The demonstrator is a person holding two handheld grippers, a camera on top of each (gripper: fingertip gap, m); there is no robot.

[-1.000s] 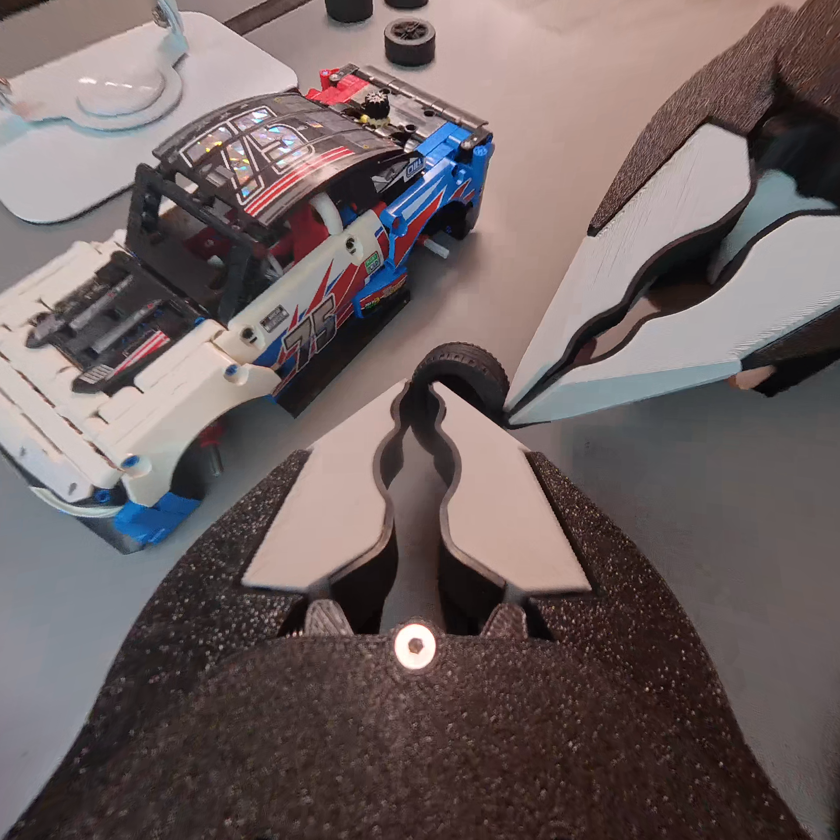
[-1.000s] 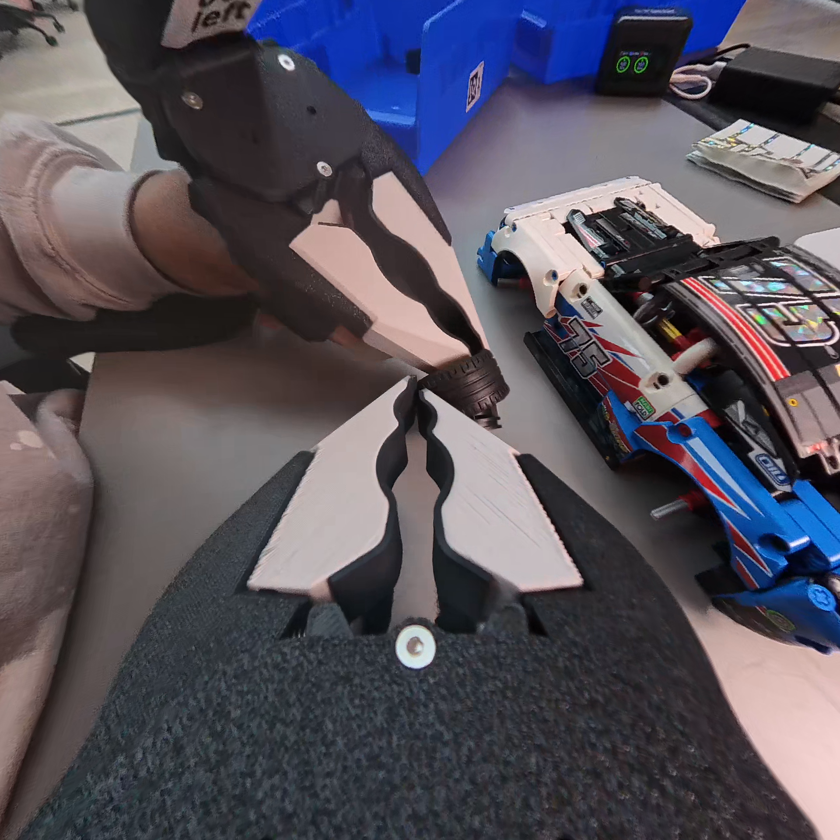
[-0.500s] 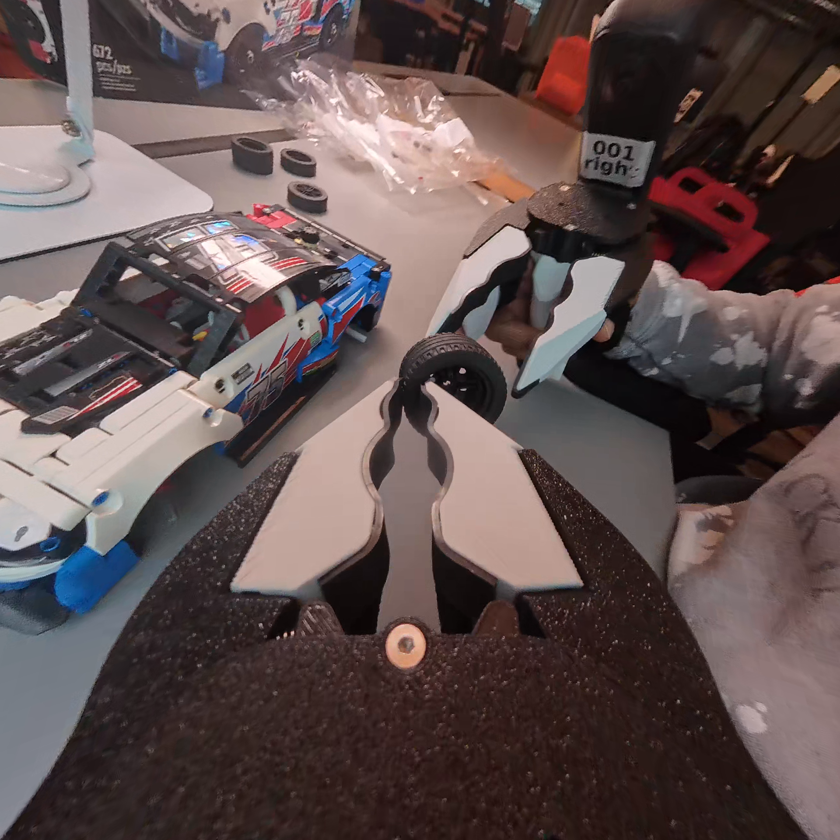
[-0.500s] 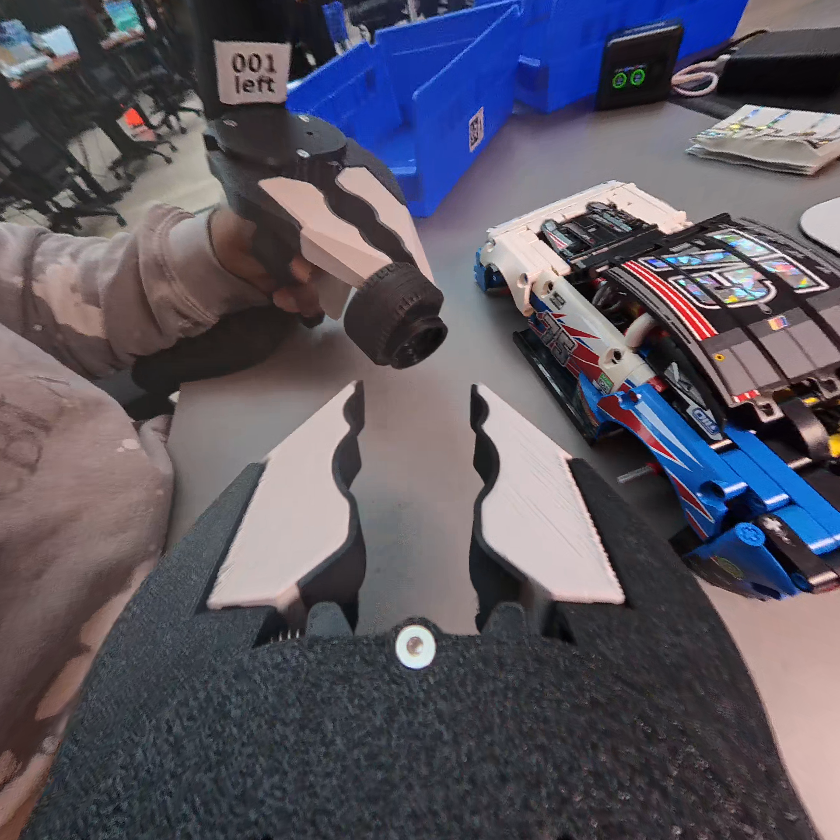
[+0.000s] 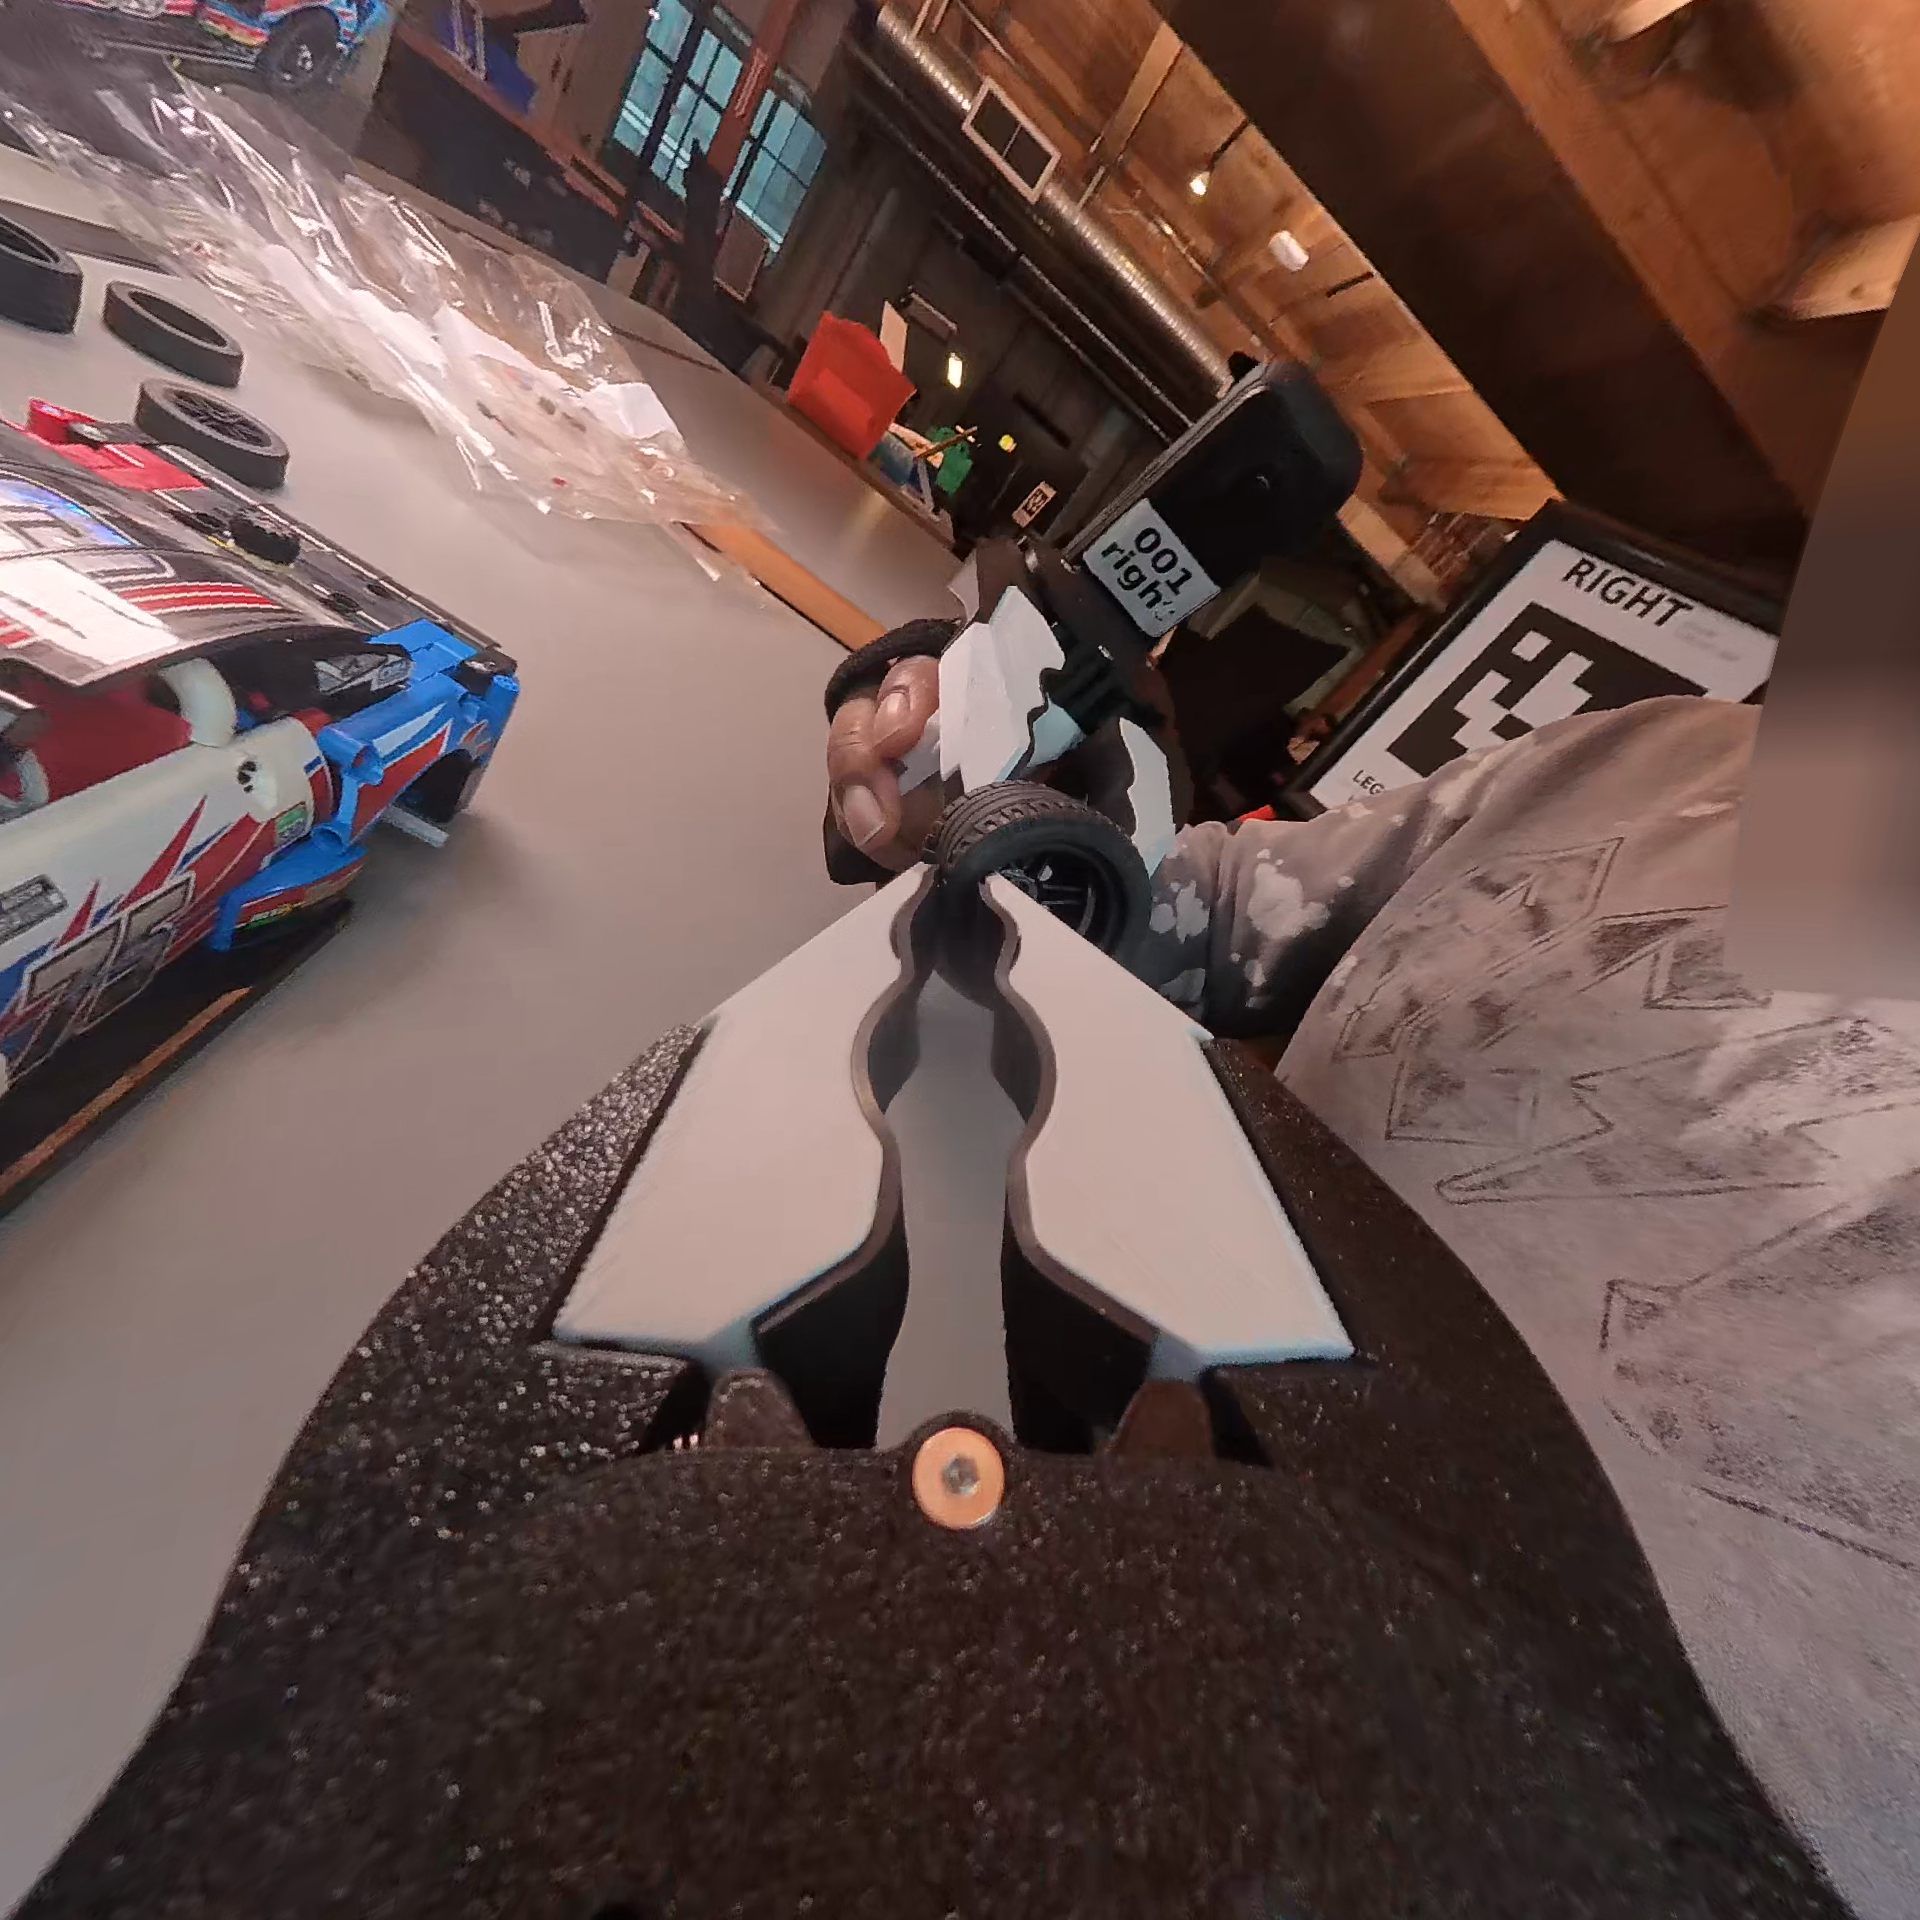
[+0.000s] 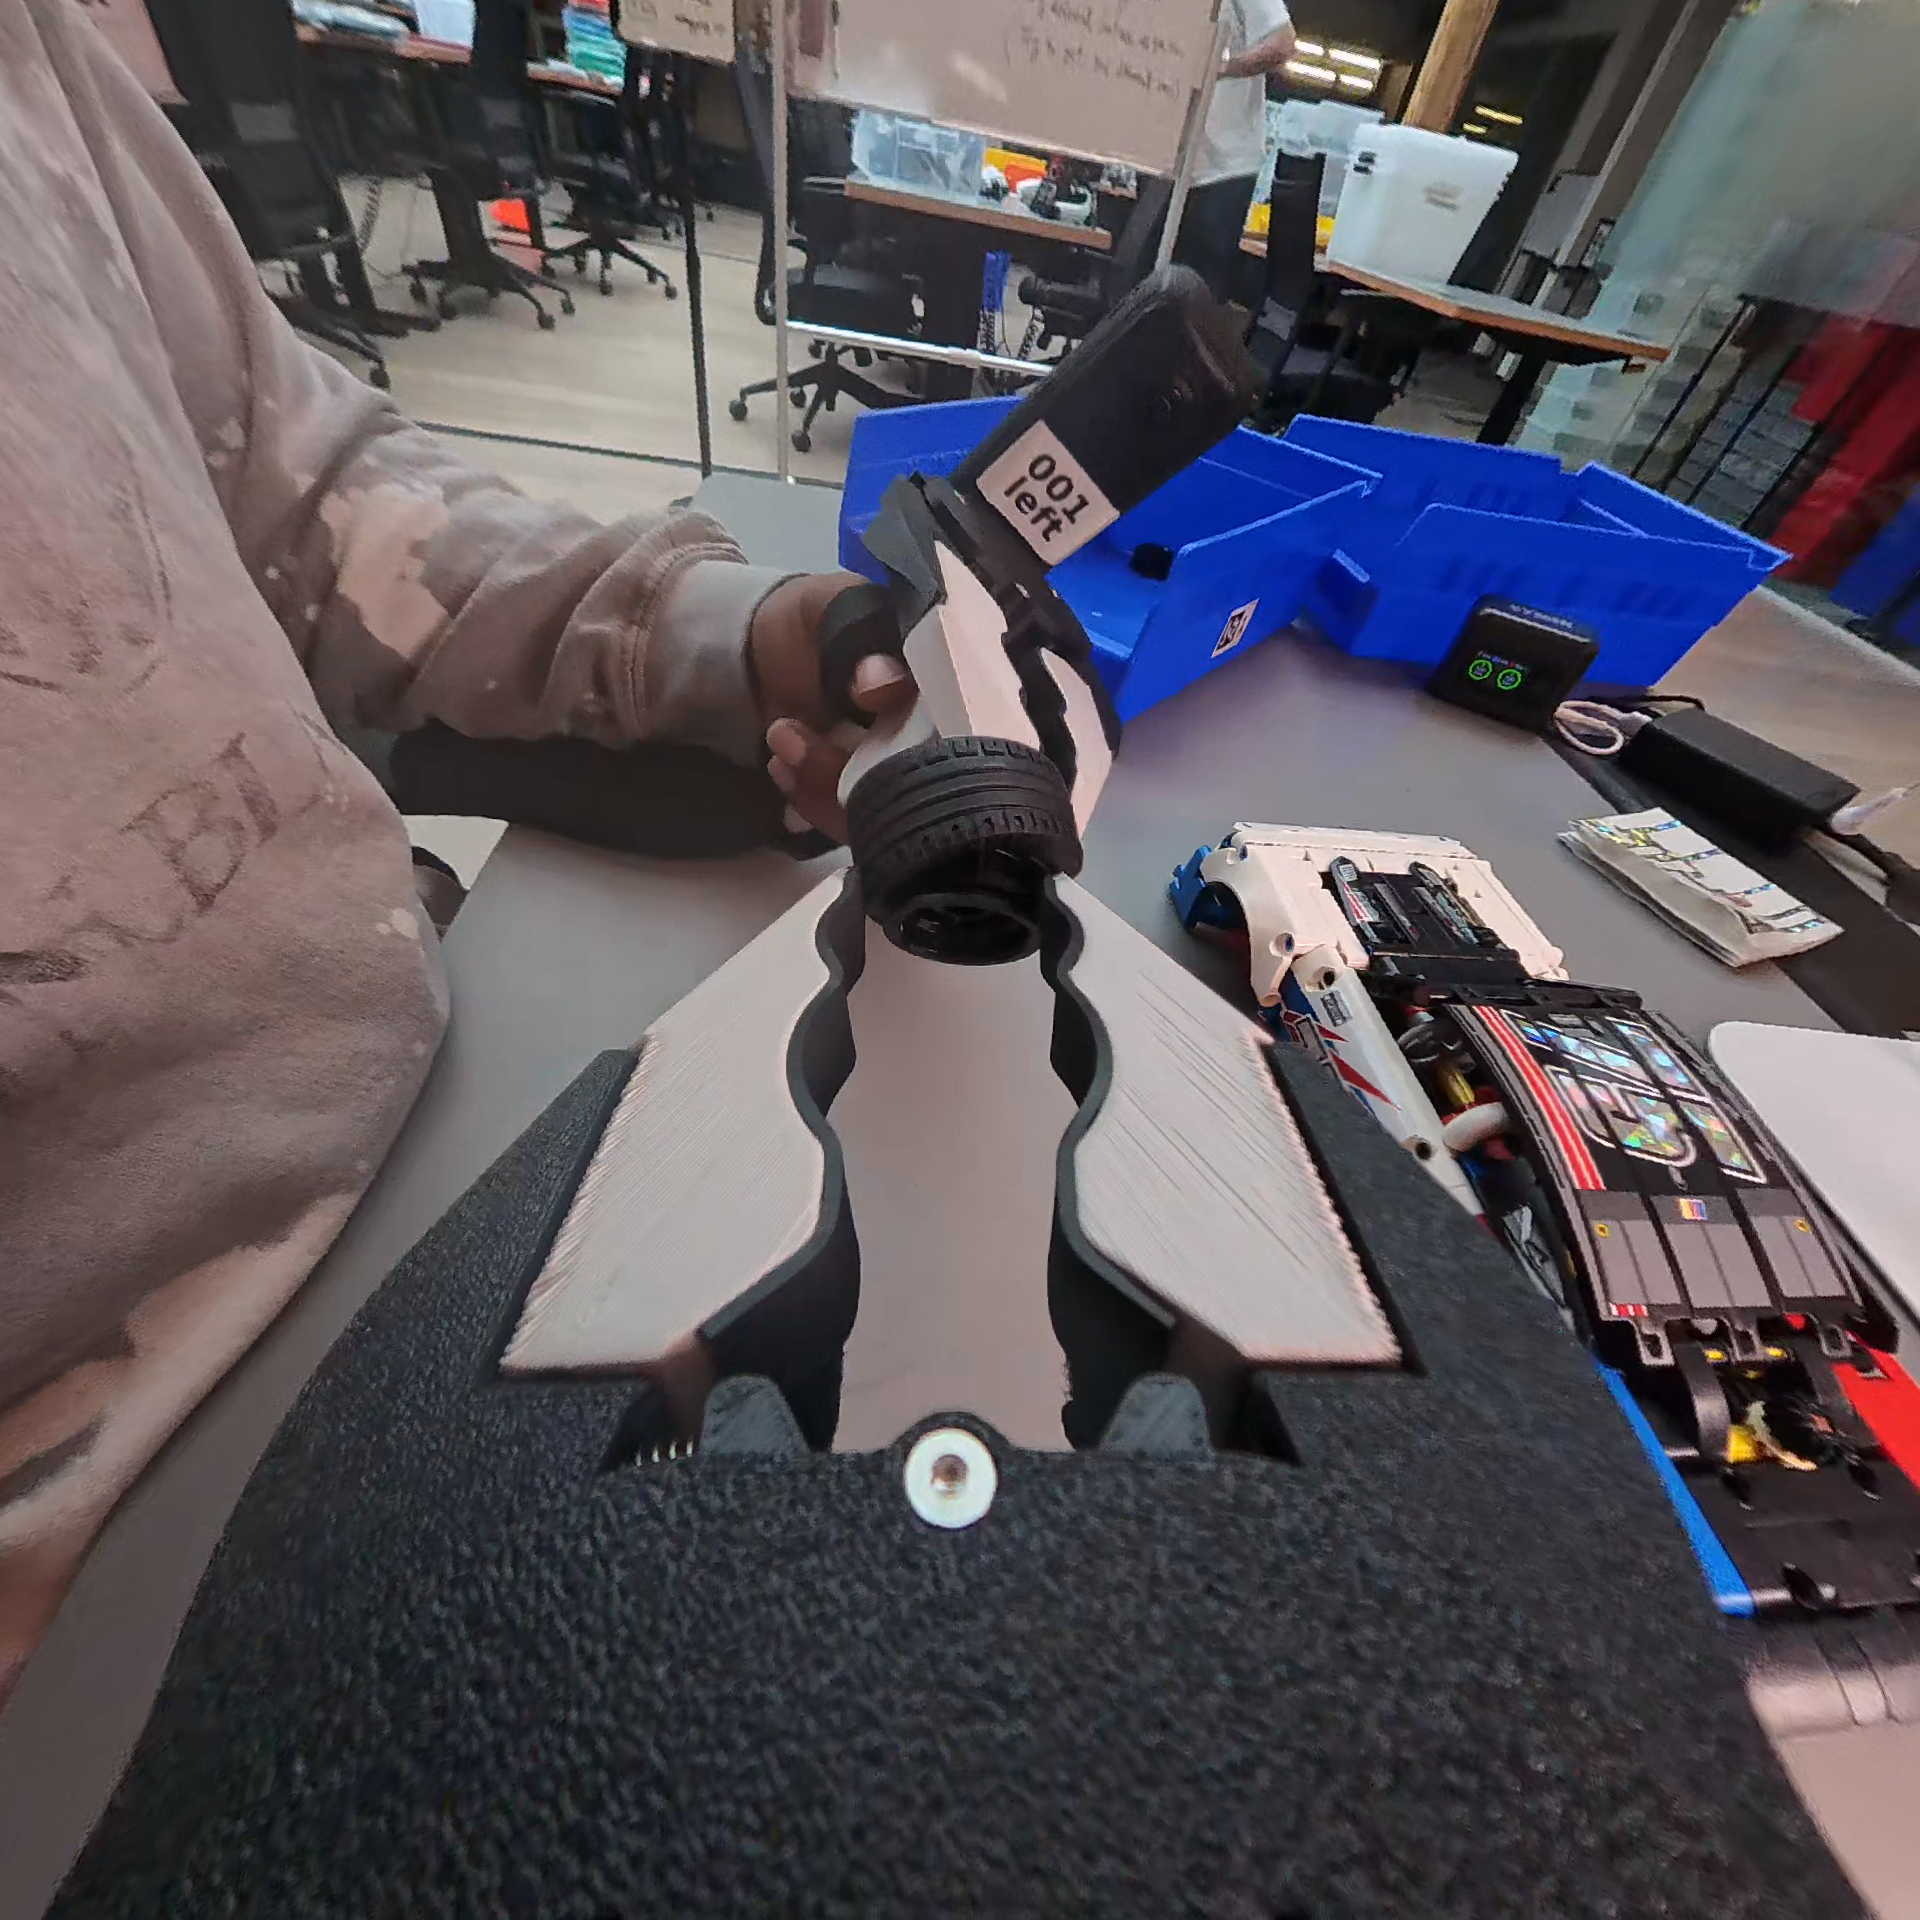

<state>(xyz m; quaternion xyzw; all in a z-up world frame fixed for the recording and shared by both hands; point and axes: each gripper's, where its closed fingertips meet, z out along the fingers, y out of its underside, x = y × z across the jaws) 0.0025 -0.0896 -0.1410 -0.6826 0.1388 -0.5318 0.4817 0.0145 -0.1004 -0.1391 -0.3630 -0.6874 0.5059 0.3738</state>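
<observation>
Gripping a black toy wheel (image 5: pixel 1039 873) by its tread, the left gripper (image 5: pixel 961 883) holds it up above the desk (image 5: pixel 623 831), its fingers clenched on the tyre near their tips. In the right wrist view the same wheel (image 6: pixel 961 821) hangs from that gripper (image 6: pixel 966 748) with its axle pointing down and toward the camera, the dark hub face turned to the right gripper (image 6: pixel 951 894). The right gripper's fingers stand released, spread wider than the hub, one tip on either side of it; whether they touch it I cannot tell. So the wheel lies straight ahead of the right gripper, just at its fingertips, and it is already in the left one's grasp.

On the desk to the right gripper's right lies a brick-built race car (image 6: pixel 1507 1091) in white, blue and red, its wheel arches bare and its long body running away from the near edge. Three more loose tyres (image 5: pixel 208 431) sit beyond its tail, beside crumpled clear plastic bags (image 5: pixel 468 343). Blue bins (image 6: pixel 1403 540) line the far edge, with a small black device (image 6: pixel 1512 660) and a folded sheet (image 6: pixel 1704 883) near them.
</observation>
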